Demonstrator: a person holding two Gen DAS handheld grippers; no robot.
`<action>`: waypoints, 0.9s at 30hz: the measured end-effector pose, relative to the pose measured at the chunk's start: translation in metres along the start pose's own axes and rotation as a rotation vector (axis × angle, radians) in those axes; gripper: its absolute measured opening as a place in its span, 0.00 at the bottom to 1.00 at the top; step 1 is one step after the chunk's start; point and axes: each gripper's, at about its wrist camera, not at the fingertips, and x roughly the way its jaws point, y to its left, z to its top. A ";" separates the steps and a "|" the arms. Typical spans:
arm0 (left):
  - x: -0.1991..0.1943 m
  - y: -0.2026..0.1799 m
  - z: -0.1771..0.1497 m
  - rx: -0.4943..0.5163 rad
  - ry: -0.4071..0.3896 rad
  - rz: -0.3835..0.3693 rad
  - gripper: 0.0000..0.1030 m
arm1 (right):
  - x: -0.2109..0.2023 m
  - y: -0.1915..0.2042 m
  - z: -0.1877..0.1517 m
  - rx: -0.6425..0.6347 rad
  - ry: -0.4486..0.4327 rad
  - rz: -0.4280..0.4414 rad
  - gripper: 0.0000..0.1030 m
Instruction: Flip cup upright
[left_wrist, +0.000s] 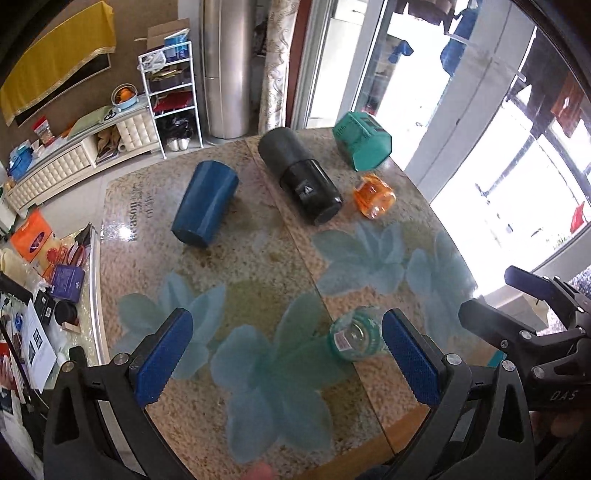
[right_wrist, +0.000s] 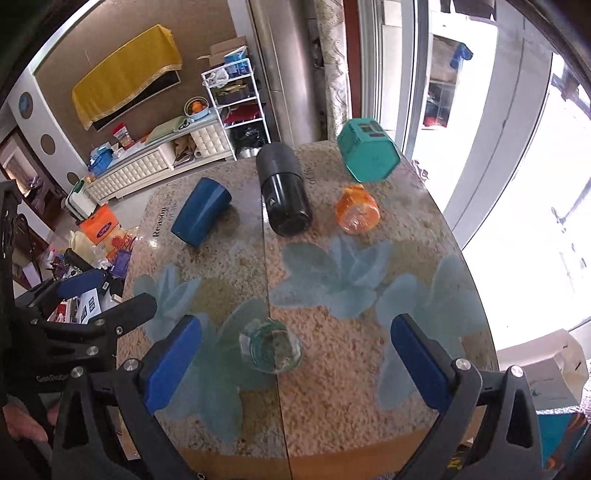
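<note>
We read "Reason" printed in dark serif letters near the far left edge of the speckled, granite-look tabletop (right_wrist: 332, 387), which is glossy, split by a straight seam and painted with pale blue flowers; a fainter "of the" sits beside the black bottle. Nearest us stands the small clear glass cup (right_wrist: 269, 345), greenish-tinted and mouth-down on the seam, with a red-and-white sticker (left_wrist: 341, 340) on its base whose print is too small to read. Farther back lie a dark blue faceted plastic tumbler (right_wrist: 201, 218) on its side, a matte black cylindrical flask (right_wrist: 282, 188) bearing a small triangular logo, an orange translucent ribbed cup (right_wrist: 357, 213) tipped over, and a teal hexagonal box (right_wrist: 367, 151) at the far edge. Our left gripper (left_wrist: 286, 354) hovers with its blue ribbed pads spread wide — the glass cup sits just inside the right-hand pad, not gripped. Our right gripper (right_wrist: 295, 360) is likewise spread wide and holding nothing, the cup between its pads and nearer the left one. "DAS" shows on one black handle and "GenRob…" on the other.
</note>
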 end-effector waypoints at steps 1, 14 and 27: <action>0.001 -0.003 0.000 0.004 0.002 -0.001 1.00 | 0.000 -0.001 0.000 0.002 0.003 0.002 1.00; 0.007 -0.018 0.007 0.026 0.001 0.006 1.00 | 0.002 -0.012 0.003 0.018 0.011 0.021 1.00; 0.011 -0.017 0.014 0.018 0.009 0.006 1.00 | 0.010 -0.018 0.005 0.017 0.033 0.013 1.00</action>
